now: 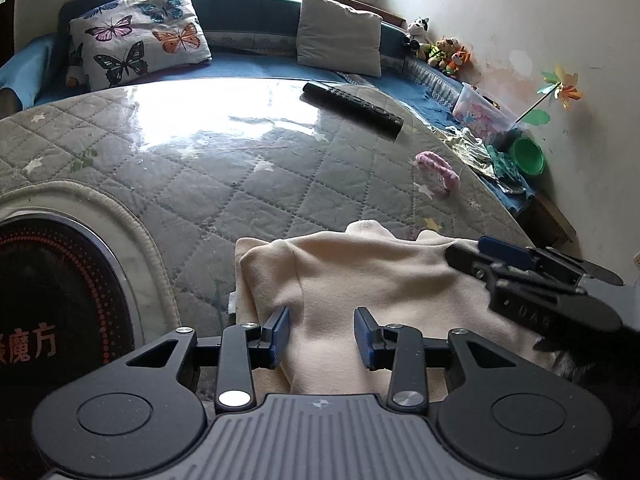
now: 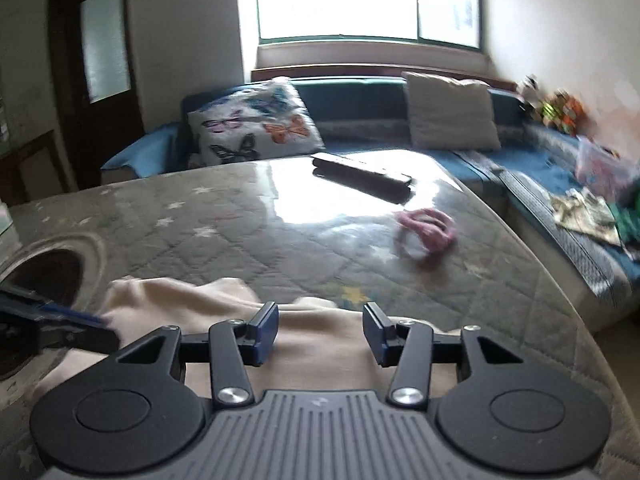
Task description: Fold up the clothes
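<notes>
The cream garment [image 1: 384, 280] lies on the surface [image 1: 200, 168] right under both grippers. My left gripper [image 1: 322, 336] hangs parted over its left fold, gripping nothing; my right gripper [image 2: 320, 334], also released, sits nearer the far edge.

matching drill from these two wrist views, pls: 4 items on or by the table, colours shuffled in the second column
Items:
1. garment under the tongs
2. remote on the table
3. loop of cord
4. bowl by the wall

Colours:
A. green
B. cream
C. black
D. pink

Pairs: 1-B, 2-C, 3-D, 4-A
</notes>
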{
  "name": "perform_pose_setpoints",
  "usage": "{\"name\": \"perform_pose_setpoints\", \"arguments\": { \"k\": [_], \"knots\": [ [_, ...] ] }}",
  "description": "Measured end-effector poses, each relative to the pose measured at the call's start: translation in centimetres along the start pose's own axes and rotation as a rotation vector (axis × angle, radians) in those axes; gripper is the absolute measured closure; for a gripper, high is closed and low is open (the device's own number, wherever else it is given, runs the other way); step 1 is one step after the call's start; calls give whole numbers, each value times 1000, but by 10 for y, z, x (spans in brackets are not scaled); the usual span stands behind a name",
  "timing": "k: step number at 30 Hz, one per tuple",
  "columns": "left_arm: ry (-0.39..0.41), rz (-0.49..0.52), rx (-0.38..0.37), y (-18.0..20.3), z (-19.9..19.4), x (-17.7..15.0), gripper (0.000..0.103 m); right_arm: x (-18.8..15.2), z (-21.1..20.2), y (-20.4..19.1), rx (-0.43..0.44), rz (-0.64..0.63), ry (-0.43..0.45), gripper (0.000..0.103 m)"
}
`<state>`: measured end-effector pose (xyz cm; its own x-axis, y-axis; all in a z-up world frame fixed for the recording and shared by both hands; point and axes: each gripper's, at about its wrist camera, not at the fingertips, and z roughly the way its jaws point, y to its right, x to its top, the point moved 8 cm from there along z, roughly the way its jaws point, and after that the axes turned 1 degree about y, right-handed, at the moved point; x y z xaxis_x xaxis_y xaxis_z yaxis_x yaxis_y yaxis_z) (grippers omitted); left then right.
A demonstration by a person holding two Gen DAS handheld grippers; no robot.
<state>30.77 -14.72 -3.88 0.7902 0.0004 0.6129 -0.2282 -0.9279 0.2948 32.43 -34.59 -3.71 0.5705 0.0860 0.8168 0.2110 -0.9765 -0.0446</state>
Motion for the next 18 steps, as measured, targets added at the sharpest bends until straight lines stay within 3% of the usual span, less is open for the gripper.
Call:
{"name": "perform_pose_setpoints", "arguments": {
  "k": [5, 10, 12, 18],
  "knots": [
    [-3, 16, -1, 1, 0, -2, 63, -2, 14, -19, -1, -60, -25, 53],
    [-8, 14, 6, -1, -3, -4, 59, 0, 28, -16, -19, -21, -37, 48],
    [-4, 13, 14, -1, -6, -5, 51, 2, 23, -16, -15, -21, -28, 48],
    [-5, 15, 29, 0, -16, -16, 47, 1, -7, -15, -4, -27, -5, 40]
  ]
}}
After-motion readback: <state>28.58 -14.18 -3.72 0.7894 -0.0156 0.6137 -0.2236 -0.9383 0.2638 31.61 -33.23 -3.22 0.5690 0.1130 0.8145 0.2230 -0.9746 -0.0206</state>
